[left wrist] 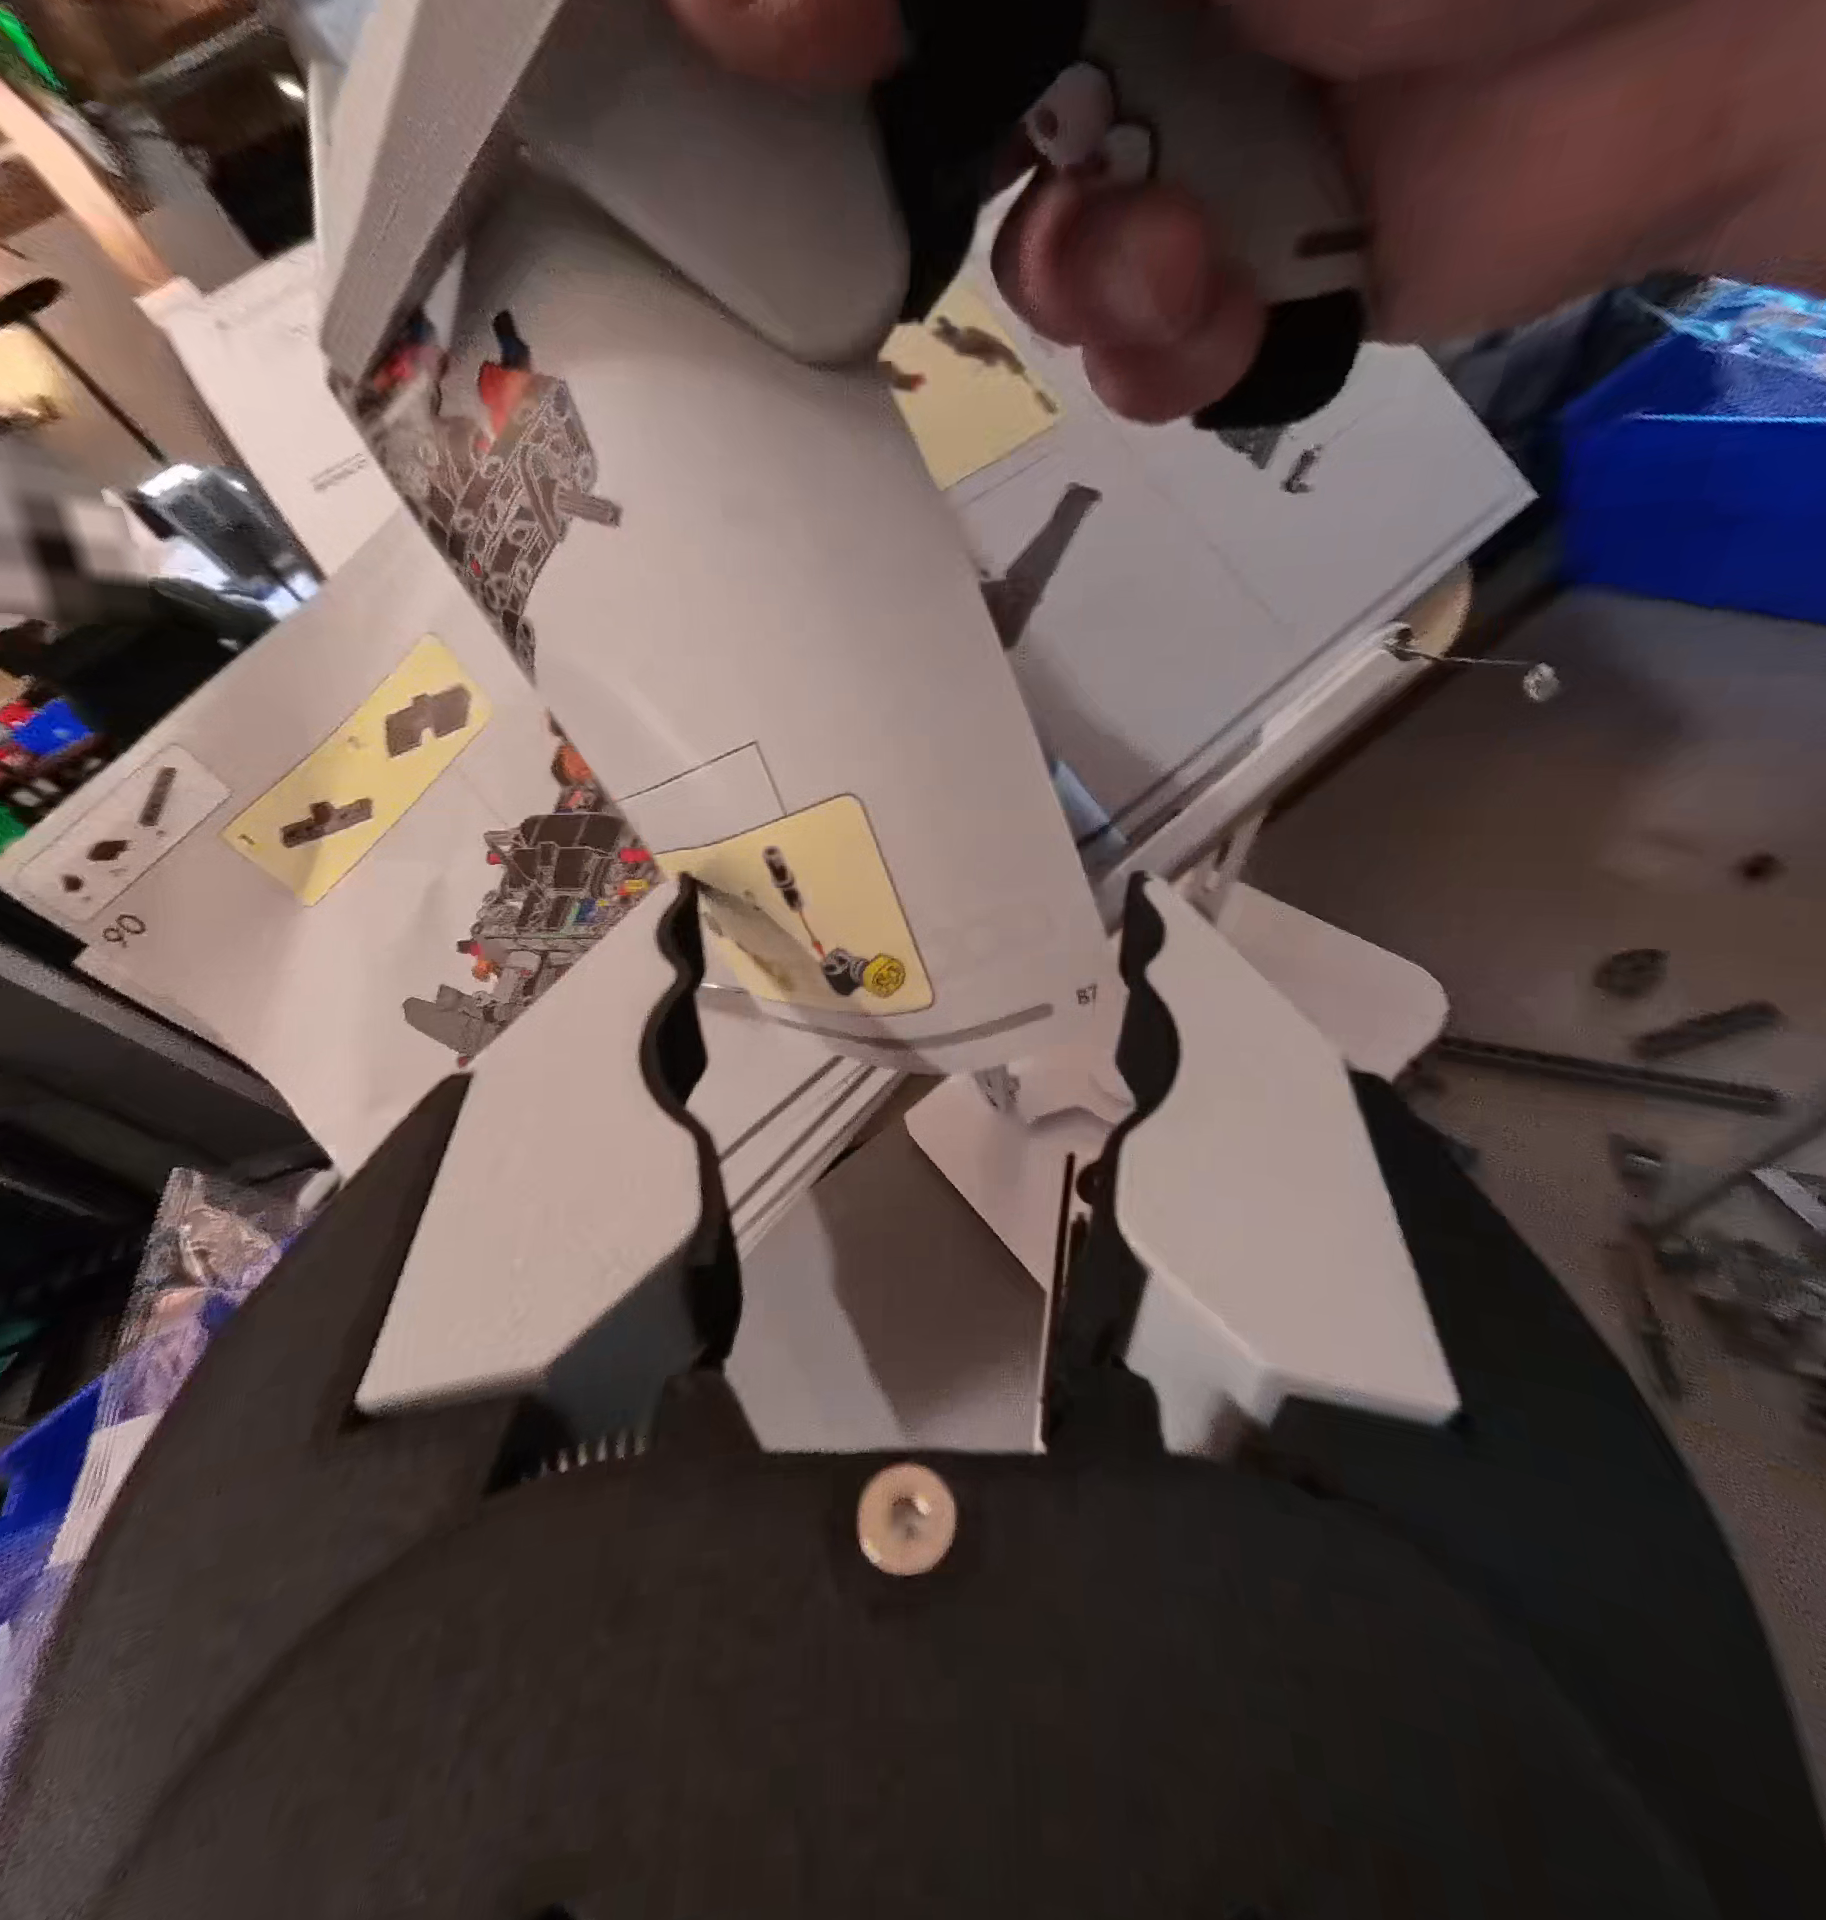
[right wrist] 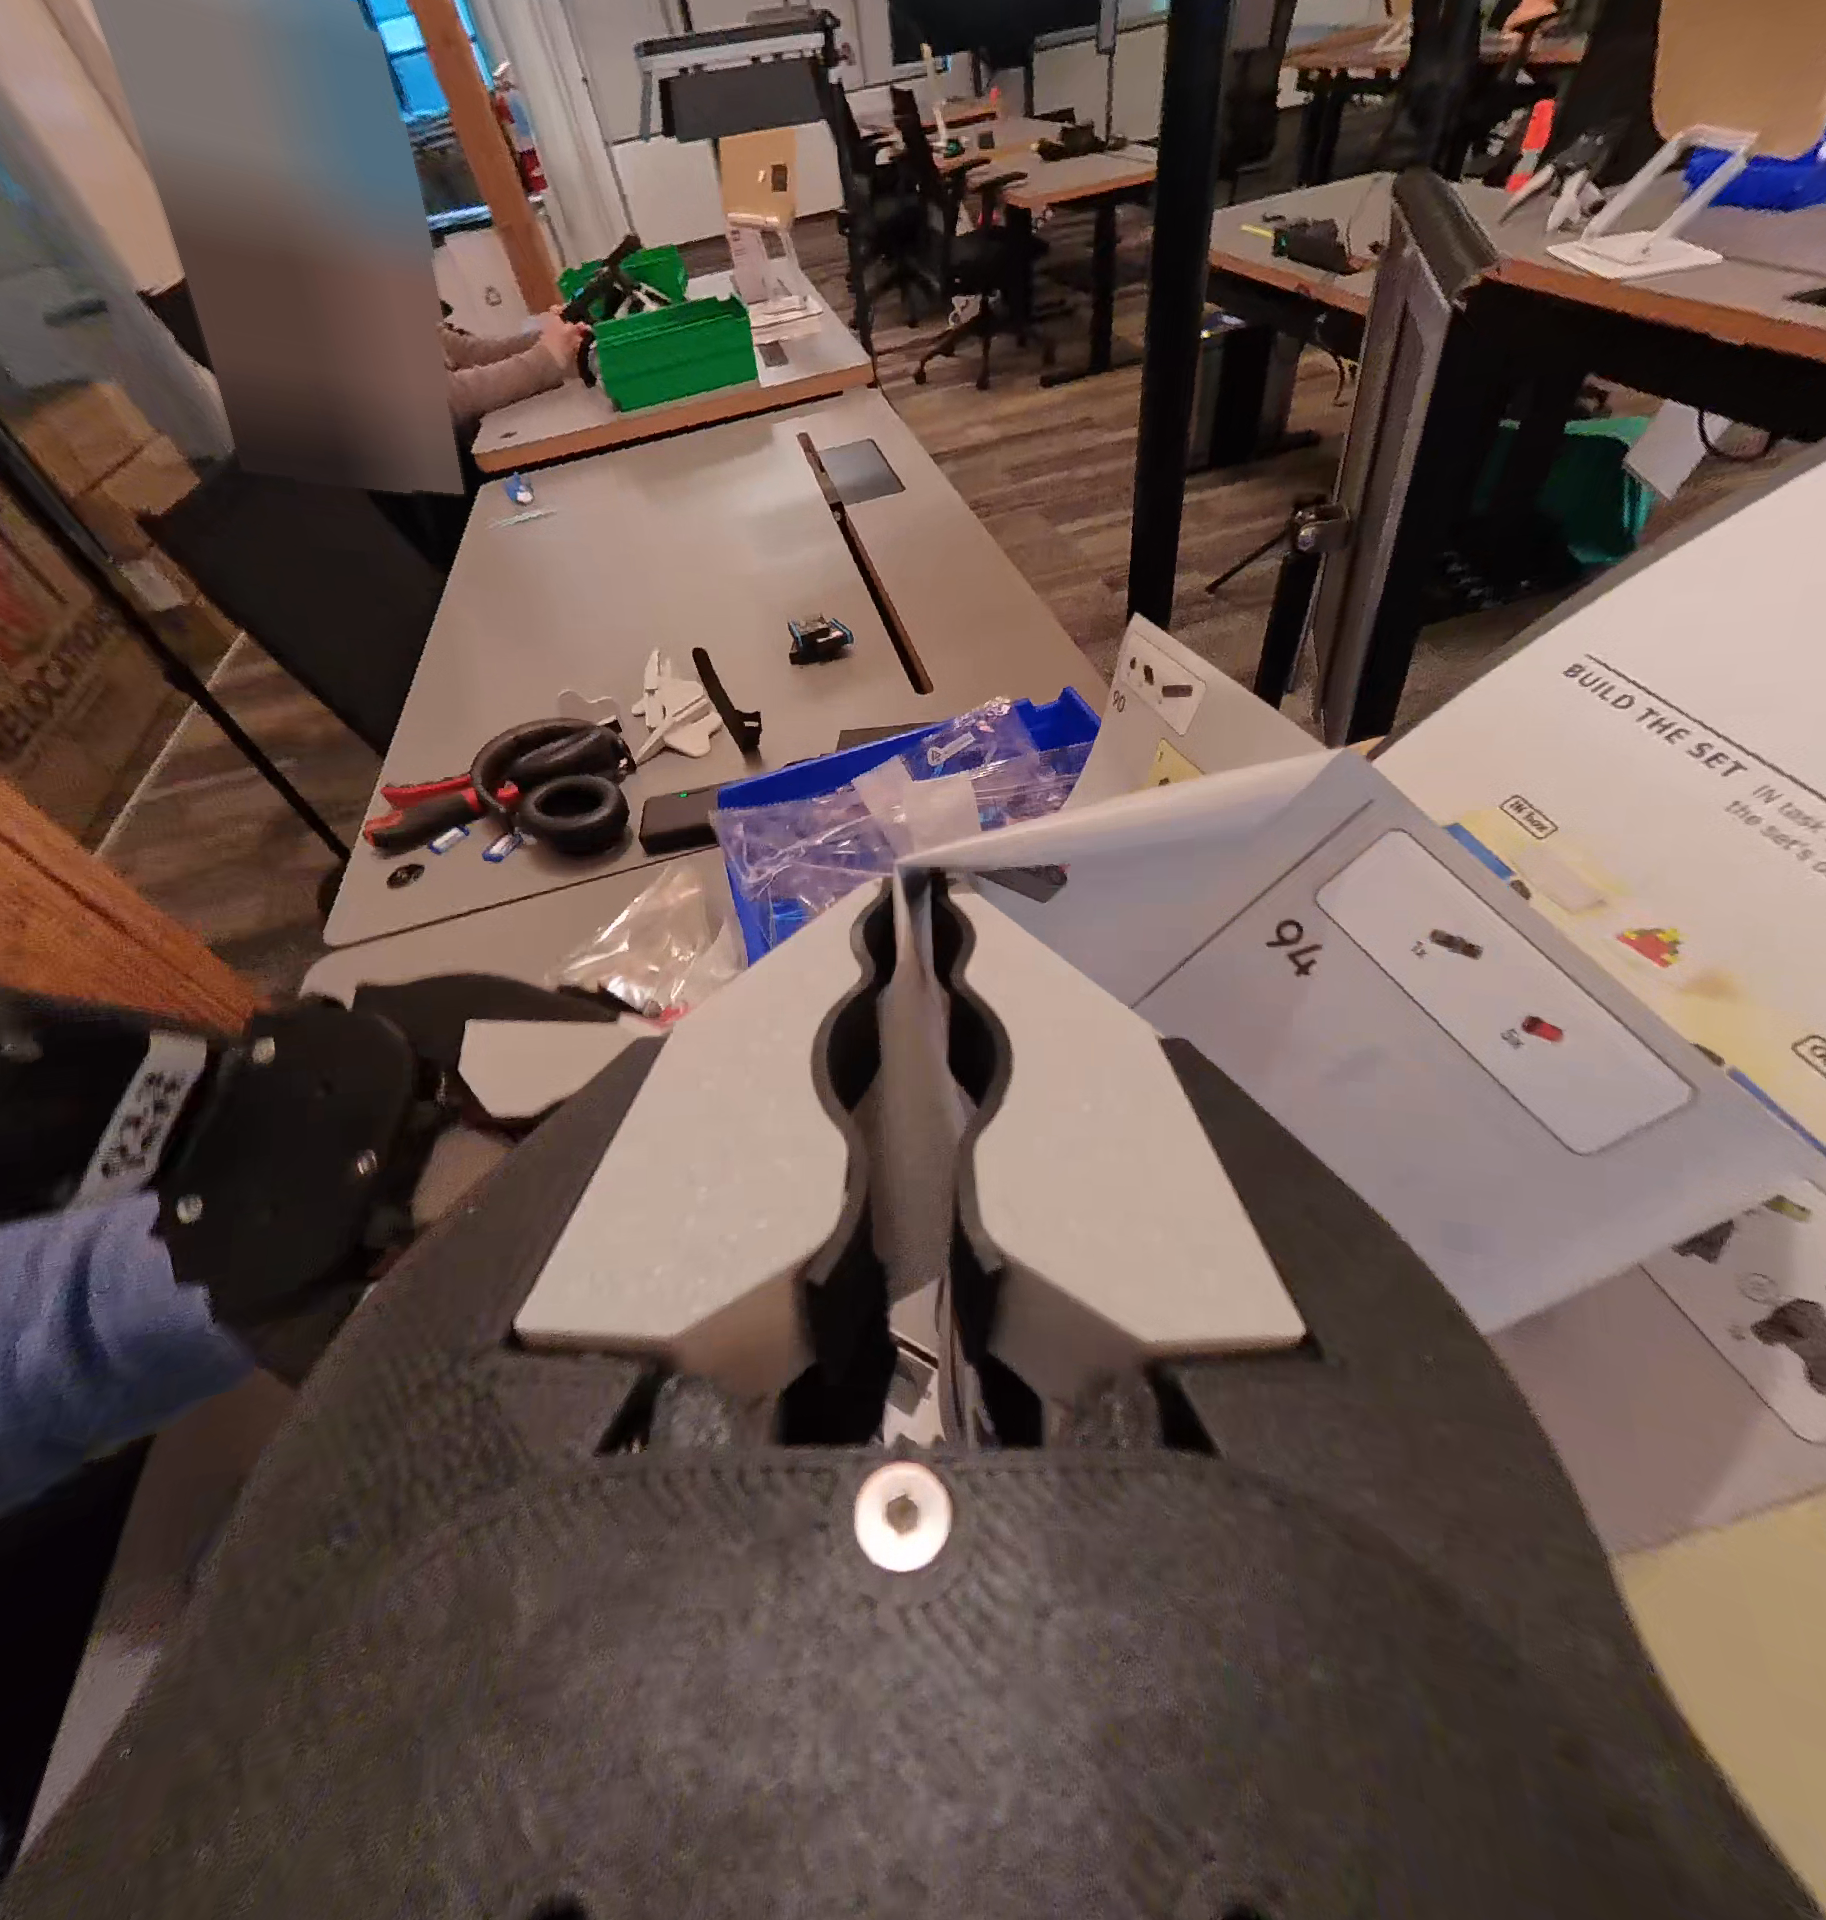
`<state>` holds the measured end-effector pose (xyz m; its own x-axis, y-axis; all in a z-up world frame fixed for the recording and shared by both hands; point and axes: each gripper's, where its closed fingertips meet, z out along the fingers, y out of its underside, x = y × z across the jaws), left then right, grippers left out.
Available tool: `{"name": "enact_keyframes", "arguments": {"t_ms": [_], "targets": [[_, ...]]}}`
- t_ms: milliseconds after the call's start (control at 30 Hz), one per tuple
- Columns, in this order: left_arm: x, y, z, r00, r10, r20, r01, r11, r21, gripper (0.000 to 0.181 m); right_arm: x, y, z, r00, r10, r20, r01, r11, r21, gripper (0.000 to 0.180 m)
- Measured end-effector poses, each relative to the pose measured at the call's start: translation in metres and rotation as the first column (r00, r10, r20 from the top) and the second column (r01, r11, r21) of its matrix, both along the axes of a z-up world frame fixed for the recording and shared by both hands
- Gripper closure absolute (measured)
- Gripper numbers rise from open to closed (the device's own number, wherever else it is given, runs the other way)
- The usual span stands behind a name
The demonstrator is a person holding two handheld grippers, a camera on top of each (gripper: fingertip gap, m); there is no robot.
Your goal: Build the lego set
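Right wrist view: the instruction booklet point(right wrist: 1356, 935) lies open at the right of the frame, and one page point(right wrist: 1179, 831) is lifted off the stack with its corner pinched between the right gripper point(right wrist: 914, 894) fingers, which are clenched on the paper. The raised page curls up and over toward the right; the pages below it show printed build steps and part boxes. Under the booklet lies a large printed sheet point(right wrist: 1667, 675), white and pale yellow. Just beyond the page edge sits a blue bin point(right wrist: 1054, 717) filled with clear plastic bags point(right wrist: 867, 821), and another clear bag point(right wrist: 649, 935) lies on the grey table point(right wrist: 660, 561) beside it. Farther along the table: black headphones point(right wrist: 556, 779), a red-handled tool point(right wrist: 426, 810), a white toy plane point(right wrist: 675, 707), a small black and blue device point(right wrist: 817, 636). The left gripper point(right wrist: 535, 1003) shows at the left edge, held by a hand in a blue sleeve point(right wrist: 67, 1309). Left wrist view: the left gripper point(left wrist: 909, 904) is released, fingers spread wide, tips at the lower edge of the curling page point(left wrist: 784, 675), not gripping it. A hand point(left wrist: 1304, 187) holding the right gripper is at the top. Loose dark lego parts point(left wrist: 1719, 1195) are scattered on the table at right, blurred; a blue bin point(left wrist: 1719, 447) sits behind.
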<state>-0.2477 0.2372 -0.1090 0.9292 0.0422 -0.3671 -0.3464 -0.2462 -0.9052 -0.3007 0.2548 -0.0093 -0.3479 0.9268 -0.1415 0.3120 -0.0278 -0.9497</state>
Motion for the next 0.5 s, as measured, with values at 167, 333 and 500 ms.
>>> {"name": "enact_keyframes", "arguments": {"t_ms": [167, 333, 500], "targets": [[-0.009, 0.002, -0.001, 1.0, 0.002, 0.016, -0.004, 0.997, 0.079, 0.143, -0.008, -0.006, 0.006, 1.0, 0.002, -0.014, -0.002, 0.999, -0.042, 0.162], [-0.005, -0.007, 0.009, 0.992, -0.094, 0.08, 0.08, 0.983, 0.162, 0.18, -0.003, -0.008, 0.011, 0.999, 0.019, -0.046, -0.02, 1.0, -0.02, 0.13], [-0.016, -0.017, 0.021, 0.937, -0.206, 0.283, 0.135, 0.958, 0.252, 0.181, 0.026, -0.009, 0.033, 0.982, 0.041, -0.185, -0.043, 0.999, -0.006, 0.106]]}}
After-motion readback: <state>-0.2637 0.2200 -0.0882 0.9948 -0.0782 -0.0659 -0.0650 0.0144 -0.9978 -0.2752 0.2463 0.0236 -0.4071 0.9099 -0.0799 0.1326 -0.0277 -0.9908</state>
